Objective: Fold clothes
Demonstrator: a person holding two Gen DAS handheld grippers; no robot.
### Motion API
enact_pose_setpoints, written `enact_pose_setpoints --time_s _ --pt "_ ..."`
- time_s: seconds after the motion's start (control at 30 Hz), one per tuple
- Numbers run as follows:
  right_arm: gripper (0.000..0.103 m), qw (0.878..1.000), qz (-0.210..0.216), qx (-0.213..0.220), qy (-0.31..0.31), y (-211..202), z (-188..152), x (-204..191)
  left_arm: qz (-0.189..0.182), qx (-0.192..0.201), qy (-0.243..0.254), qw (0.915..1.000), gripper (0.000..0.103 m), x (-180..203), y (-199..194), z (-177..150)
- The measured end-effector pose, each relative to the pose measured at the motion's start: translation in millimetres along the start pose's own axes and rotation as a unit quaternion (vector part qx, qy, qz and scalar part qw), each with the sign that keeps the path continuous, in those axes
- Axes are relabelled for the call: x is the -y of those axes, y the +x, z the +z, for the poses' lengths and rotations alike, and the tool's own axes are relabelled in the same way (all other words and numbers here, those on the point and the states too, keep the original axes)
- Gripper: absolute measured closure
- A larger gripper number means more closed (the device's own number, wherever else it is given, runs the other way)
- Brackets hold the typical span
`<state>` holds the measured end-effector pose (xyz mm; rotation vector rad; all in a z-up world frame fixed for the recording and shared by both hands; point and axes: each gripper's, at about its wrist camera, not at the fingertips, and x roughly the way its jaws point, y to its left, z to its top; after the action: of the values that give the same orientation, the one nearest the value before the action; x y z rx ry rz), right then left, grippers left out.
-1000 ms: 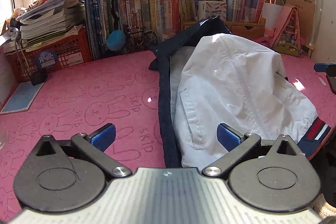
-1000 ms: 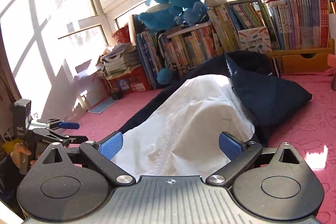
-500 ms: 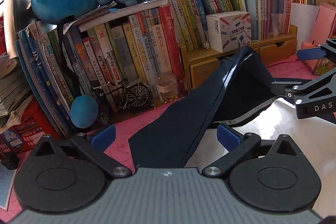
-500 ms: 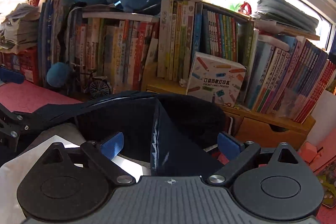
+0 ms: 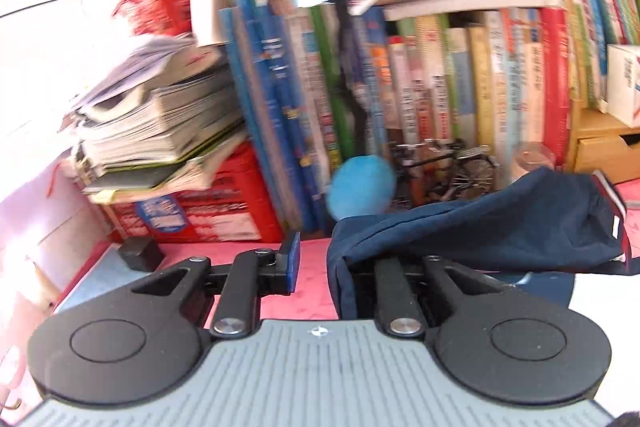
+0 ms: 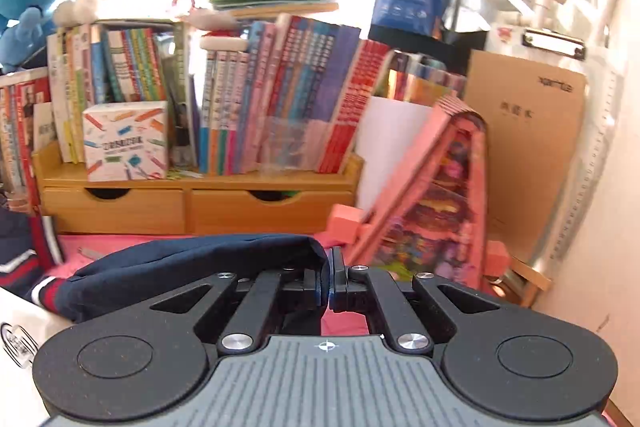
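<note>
The pink table mat [image 5: 308, 255] carries everything, and at its far edge stands a long row of books [image 5: 440, 87], with a wooden drawer shelf [image 6: 192, 203] under some of them. On the mat, near the cameras, lies the navy garment [image 5: 500, 227], its striped hem [image 5: 616, 211] toward the right in the left wrist view. A white cloth part [image 6: 16, 327] shows low on the left in the right wrist view.

The right gripper [image 6: 328, 283] has its two pads pressed together on a fold of the navy garment at that end. The left gripper [image 5: 316, 263] has its left pad bare over the mat, with a gap beside it. The garment drapes over its right finger and hides it, so I cannot tell whether this gripper holds the cloth or only stands partly closed next to it.

The risk, I think, is on the left side. If the cloth only hangs on one finger, it may slip off when both hands lift, and the fold would come out crooked. The small toy bicycle [image 5: 440, 167] just behind the garment could also be knocked over.
</note>
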<state>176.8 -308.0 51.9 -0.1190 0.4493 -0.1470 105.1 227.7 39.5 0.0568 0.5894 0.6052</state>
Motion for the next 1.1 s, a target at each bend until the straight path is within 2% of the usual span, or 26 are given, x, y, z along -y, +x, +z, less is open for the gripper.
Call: enact_pose_setpoints --time_s 0.07,0.13,0.2,0.3,0.33,0.4,0.43,0.47,0.57,0.67,0.77,0.93,1.07,1.1 --pt "0.098 0.999 -0.024 -0.030 0.007 -1 -16 29 0.029 -0.012 -0.013 0.9994 0.082 -39 -14 -25" --pt "0.098 0.997 -0.040 -0.065 0.002 15 -43 49 0.042 -0.039 -0.018 0.9982 0.080 -63 -21 -49" --pt "0.096 0.994 -0.030 -0.103 -0.003 22 -69 57 0.045 -0.075 -0.019 0.9960 0.077 -80 -26 -75" --pt "0.094 0.989 -0.003 -0.144 -0.028 23 -99 52 0.029 -0.127 -0.004 0.9915 0.073 -85 -32 -111" --pt "0.087 0.988 0.005 -0.148 -0.040 20 -106 49 0.022 -0.137 0.006 0.9903 0.073 -80 -37 -122" --pt "0.060 0.986 0.019 -0.152 -0.061 12 -116 43 0.008 -0.148 0.025 0.9886 0.073 -71 -48 -140" --pt "0.036 0.986 0.029 -0.149 -0.071 4 -118 40 0.008 -0.141 0.037 0.9893 0.073 -66 -55 -144" --pt "0.025 0.986 0.037 -0.143 -0.078 -5 -115 35 0.003 -0.136 0.046 0.9897 0.073 -64 -61 -146" --pt "0.023 0.988 0.071 -0.113 -0.081 -38 -93 24 -0.015 -0.123 0.069 0.9900 0.070 -58 -79 -150" --pt "0.016 0.988 0.119 -0.077 -0.061 -68 -68 11 -0.035 -0.120 0.062 0.9902 0.067 -60 -83 -152" --pt "0.014 0.969 0.236 -0.060 -0.047 -86 -41 -37 -0.048 -0.122 0.047 0.9903 0.067 -62 -81 -158" --pt "0.014 0.933 0.336 -0.096 -0.081 -76 -13 -182 -0.059 -0.098 0.023 0.9932 0.067 -67 -84 -166" --pt "0.013 0.918 0.340 -0.160 -0.127 -39 -15 -308 -0.078 -0.076 0.007 0.9941 0.067 -75 -85 -173" --pt "0.013 0.918 0.328 -0.175 -0.137 -31 -21 -327 -0.084 -0.070 0.002 0.9939 0.067 -78 -85 -174"
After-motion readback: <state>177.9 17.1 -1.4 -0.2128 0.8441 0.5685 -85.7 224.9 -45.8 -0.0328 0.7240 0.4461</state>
